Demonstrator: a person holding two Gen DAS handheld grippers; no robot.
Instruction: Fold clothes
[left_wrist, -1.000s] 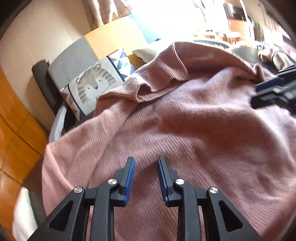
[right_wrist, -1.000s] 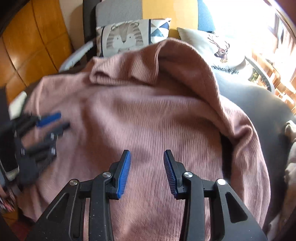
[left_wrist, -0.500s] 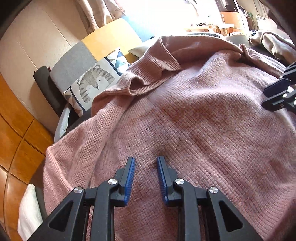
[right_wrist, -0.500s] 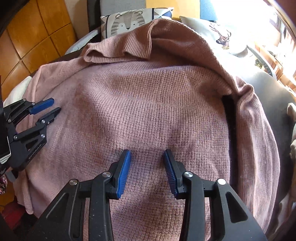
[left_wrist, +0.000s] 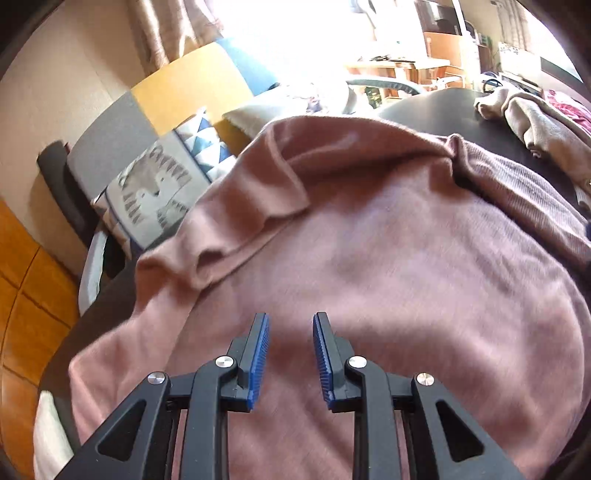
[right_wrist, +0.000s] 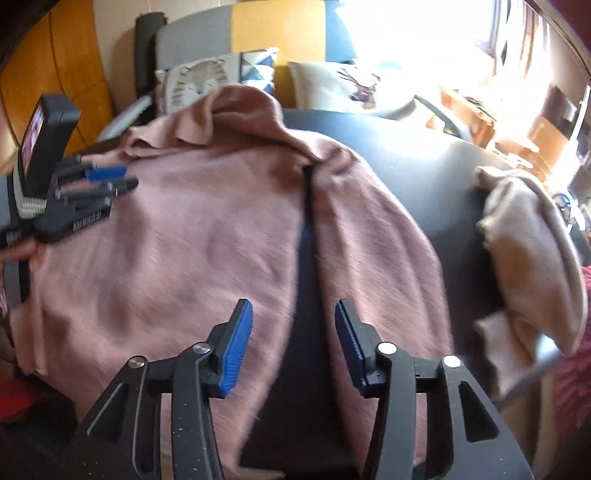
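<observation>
A pink knit sweater (left_wrist: 388, 258) lies spread over a dark table, its far edge folded back toward me in a loose flap (left_wrist: 258, 206). My left gripper (left_wrist: 290, 354) hovers open just above the sweater's near left part, nothing between its blue pads. In the right wrist view the sweater (right_wrist: 184, 240) fills the left half, and one sleeve (right_wrist: 373, 229) runs down the right with a dark gap beside it. My right gripper (right_wrist: 293, 343) is open over that gap, empty. The left gripper (right_wrist: 92, 184) shows at the far left, open over the sweater's edge.
A beige garment (right_wrist: 532, 251) lies bunched on the table (right_wrist: 424, 158) to the right, with a red patterned cloth (right_wrist: 572, 387) beyond it. A sofa with a lion cushion (left_wrist: 155, 188) and a deer cushion (right_wrist: 351, 85) stands behind. Wooden panels (left_wrist: 22, 280) line the left.
Both grippers have pulled back and lifted from the sweater. The right one swung right and its jaws opened wider, now over the gap beside the sleeve. The right gripper has left the left view.
</observation>
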